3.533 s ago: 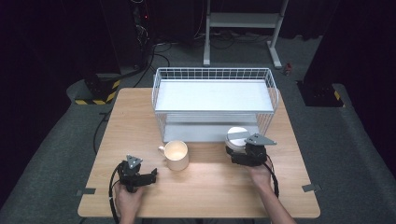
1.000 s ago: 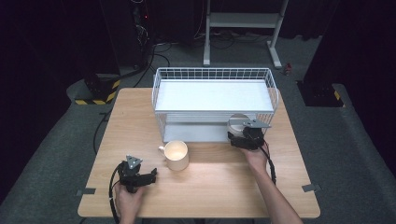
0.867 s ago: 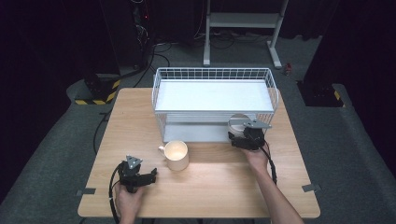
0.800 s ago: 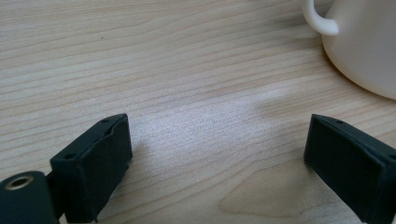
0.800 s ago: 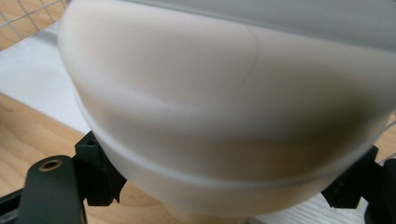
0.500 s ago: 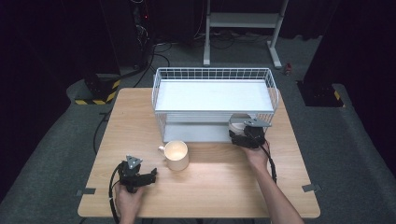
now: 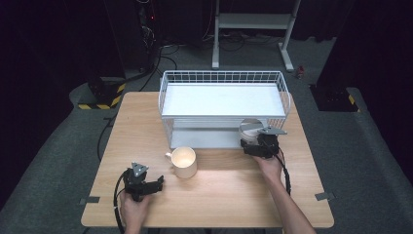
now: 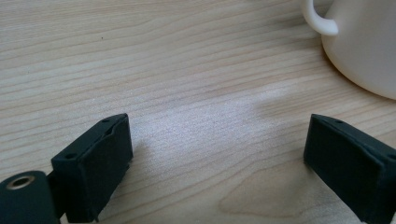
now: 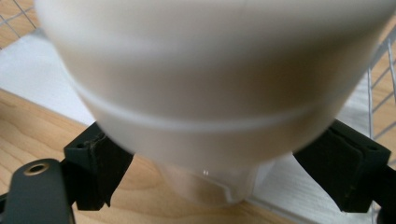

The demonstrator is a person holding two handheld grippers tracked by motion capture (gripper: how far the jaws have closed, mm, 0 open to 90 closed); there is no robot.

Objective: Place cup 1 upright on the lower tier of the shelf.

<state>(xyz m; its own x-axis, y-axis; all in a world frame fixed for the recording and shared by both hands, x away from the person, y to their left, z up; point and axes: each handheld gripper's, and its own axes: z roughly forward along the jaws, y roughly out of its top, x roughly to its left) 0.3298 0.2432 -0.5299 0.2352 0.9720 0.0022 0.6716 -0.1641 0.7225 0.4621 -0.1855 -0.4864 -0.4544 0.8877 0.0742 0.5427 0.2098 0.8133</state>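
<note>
A white bowl (image 7: 249, 126) (image 9: 210, 70) sits at the front right of the white wire rack's (image 7: 224, 100) lower shelf. My right gripper (image 7: 257, 141) (image 9: 219, 163) is right behind it. Its jaws have just been opening and stand open on either side of the bowl's base, with the pads (image 9: 98, 158) a little off it. A cream mug (image 7: 183, 162) (image 8: 364, 42) stands on the table in front of the rack. My left gripper (image 7: 155, 183) (image 8: 217, 154) rests open on the wood, left of and nearer than the mug, with nothing between its fingers.
The wooden table (image 7: 219, 195) has bare room along its front and left side. The rack's upper shelf (image 7: 221, 97) holds a white liner. The rack's wire wall (image 9: 380, 79) runs close by the right jaw. Dark floor and cables lie beyond the table.
Since the earliest frame my right gripper has carried the bowl forward from the table to the rack's lower shelf. Over the last second both hands have held still.
</note>
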